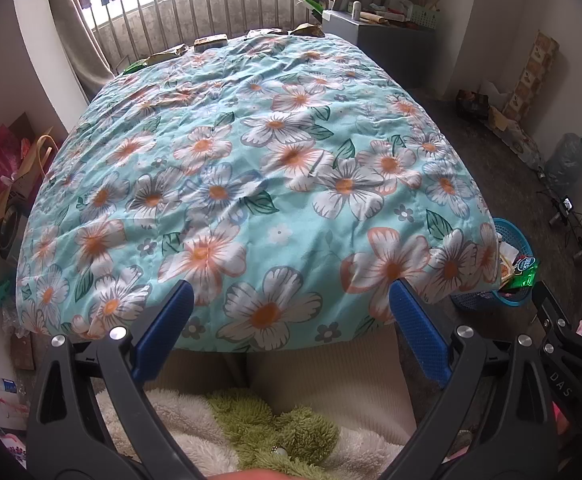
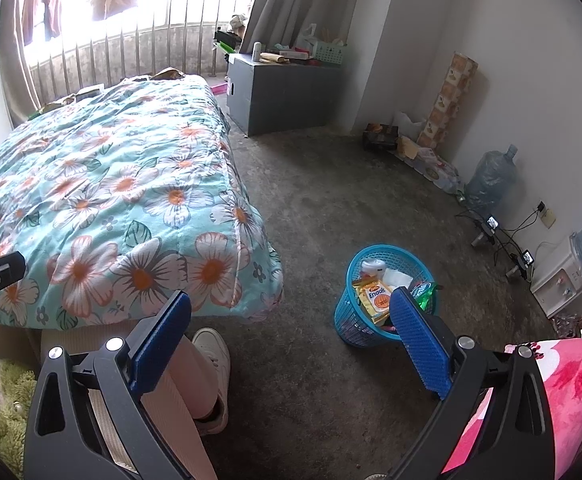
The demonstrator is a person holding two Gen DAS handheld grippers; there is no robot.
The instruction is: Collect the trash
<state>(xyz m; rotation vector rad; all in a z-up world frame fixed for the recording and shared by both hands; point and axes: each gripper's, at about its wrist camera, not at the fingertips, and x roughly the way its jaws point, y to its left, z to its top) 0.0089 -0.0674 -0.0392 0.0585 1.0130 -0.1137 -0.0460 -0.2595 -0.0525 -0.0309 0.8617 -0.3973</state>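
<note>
A blue mesh trash basket stands on the floor right of the bed, holding several wrappers: a yellow snack pack, a green packet and white paper. My right gripper hangs open above the floor, its right finger in front of the basket, nothing between the pads. My left gripper is open over the near end of the floral quilt, empty. The basket also shows at the bed's right corner in the left wrist view. Small packets lie at the bed's far edge.
A grey cabinet with clutter stands by the far wall. Boxes, a water jug, cables and a dispenser line the right wall. A person's leg and white shoe are below the right gripper. Bags crowd the bed's left side.
</note>
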